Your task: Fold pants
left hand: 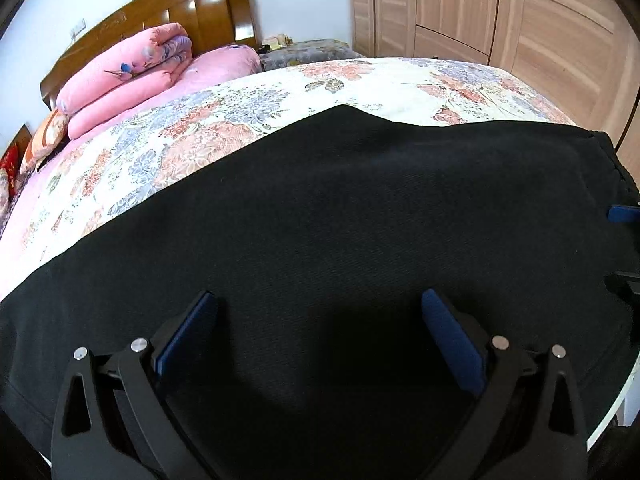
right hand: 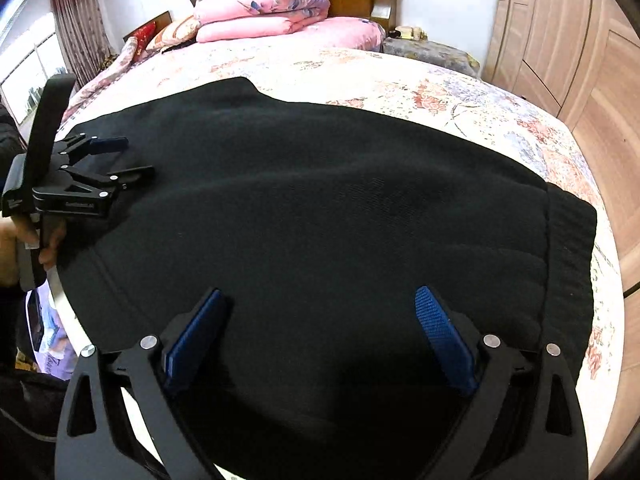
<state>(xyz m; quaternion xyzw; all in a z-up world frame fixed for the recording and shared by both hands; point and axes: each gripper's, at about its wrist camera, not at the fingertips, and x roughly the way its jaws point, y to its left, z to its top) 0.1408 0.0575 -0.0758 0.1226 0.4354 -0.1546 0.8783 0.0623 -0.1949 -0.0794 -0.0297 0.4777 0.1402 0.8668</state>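
Observation:
The black pants (left hand: 360,208) lie flat and folded on a floral bedsheet (left hand: 224,120), close to the near edge of the bed. My left gripper (left hand: 319,296) hovers open just over the near part of the fabric, with nothing between its blue pads. In the right wrist view the pants (right hand: 320,184) spread across the middle, their ribbed waistband (right hand: 572,248) at the right end. My right gripper (right hand: 320,292) is open above the cloth near that end. My left gripper (right hand: 138,156) shows at the left end, open, held by a hand (right hand: 24,240).
A folded pink quilt (left hand: 128,64) and pillows (right hand: 168,34) sit by the wooden headboard (left hand: 192,8). Wooden wardrobe doors (left hand: 500,12) stand to the right, beyond the bed's edge. A covered bedside stand (right hand: 428,52) is at the far corner. Bare floral sheet (right hand: 460,92) lies behind the pants.

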